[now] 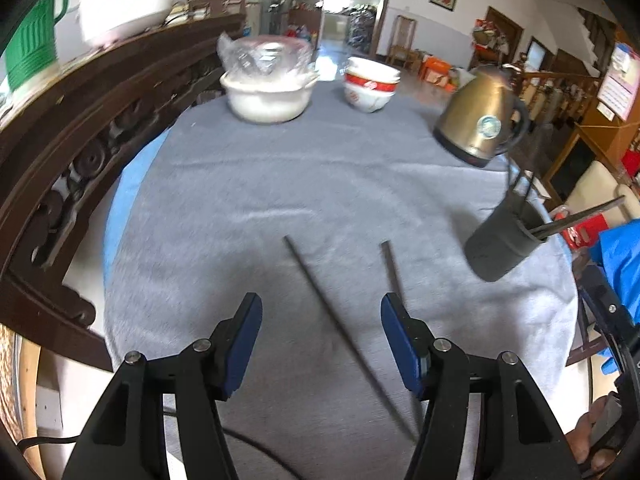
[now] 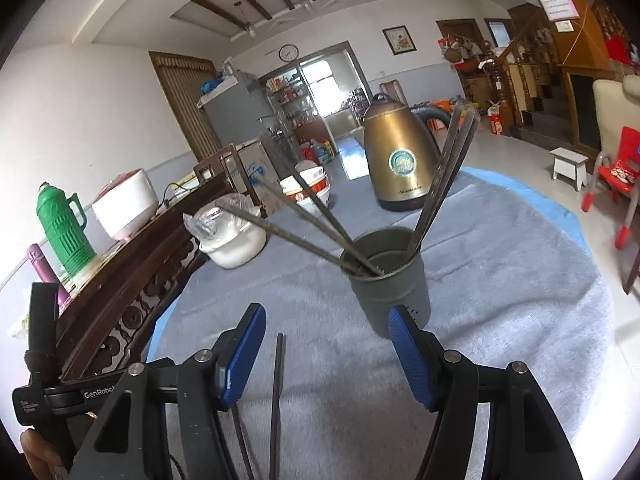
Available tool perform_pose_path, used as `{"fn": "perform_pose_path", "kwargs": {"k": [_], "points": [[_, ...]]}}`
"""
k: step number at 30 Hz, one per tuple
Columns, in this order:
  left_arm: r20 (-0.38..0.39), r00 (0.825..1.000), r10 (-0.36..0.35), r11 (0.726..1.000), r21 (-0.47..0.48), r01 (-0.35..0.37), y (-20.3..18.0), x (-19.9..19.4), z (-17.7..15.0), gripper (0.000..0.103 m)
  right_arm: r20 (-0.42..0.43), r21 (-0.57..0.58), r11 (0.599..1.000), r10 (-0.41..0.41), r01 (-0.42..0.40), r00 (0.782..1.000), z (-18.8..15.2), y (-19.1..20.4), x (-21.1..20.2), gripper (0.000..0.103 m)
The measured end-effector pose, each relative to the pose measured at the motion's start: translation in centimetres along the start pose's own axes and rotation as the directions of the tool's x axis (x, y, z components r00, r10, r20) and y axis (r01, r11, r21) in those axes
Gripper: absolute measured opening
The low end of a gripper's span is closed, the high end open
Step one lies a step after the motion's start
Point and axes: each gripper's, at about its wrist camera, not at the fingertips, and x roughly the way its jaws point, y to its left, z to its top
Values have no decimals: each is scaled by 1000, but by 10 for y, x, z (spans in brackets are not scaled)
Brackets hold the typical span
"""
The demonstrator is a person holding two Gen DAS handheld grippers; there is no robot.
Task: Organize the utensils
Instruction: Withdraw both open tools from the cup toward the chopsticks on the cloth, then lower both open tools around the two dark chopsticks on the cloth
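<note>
Right, left gripper (image 1: 321,334) is spread wide, nothing between the pads (image 1: 245,344), pitched down over the grey cloth (image 1: 280,184). Two loose dark chopsticks lie flat on the cloth under it: the long chopstick (image 1: 320,300) runs diagonally through the gap between my fingers, the second chopstick (image 1: 391,268) sits just beside the right-hand pad and disappears behind it. Neither is touched yet as far as I can tell. Right gripper (image 2: 328,350) is also wide and empty, aimed at the dark holder cup (image 2: 390,284), which stands upright on the cloth with two fans of chopsticks already in it, one leaning left, one leaning right. From the right wrist view one loose chopstick (image 2: 277,396) shows on the cloth between my fingers, a second one edges in by the left pad. Brass kettle (image 2: 400,160) is behind the cup, white lidded pot (image 1: 266,96) and stacked bowls (image 1: 370,84) further back, well apart from the work. Handling call: these sticks look thin, stiff, light, probably smooth, so they'll roll or pivot if pinched off-centre. I'd take the diagonal one near its middle, pads square across its length, and press into the soft cloth a bit so the pads get under it. Grabbing near an end means it droops and swings on the way to the cup. Cup looks light too, a poke could tip it.
</note>
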Motion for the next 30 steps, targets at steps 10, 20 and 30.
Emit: {"fn": "perform_pose_path", "kwargs": {"k": [10,20,30], "points": [[-73,997,19,997,-67,-24,27,18,-2,63,-25,-14,1000,14,-15,1000,-4,7,7,68],[-162,987,-16,990,-143,-8,46,44,10,63,-68,-48,998,33,-36,997,-13,15,20,64],[-230,973,-4,987,-155,-33,39,80,34,63,-95,-34,999,20,-23,995,-17,8,30,64]]}}
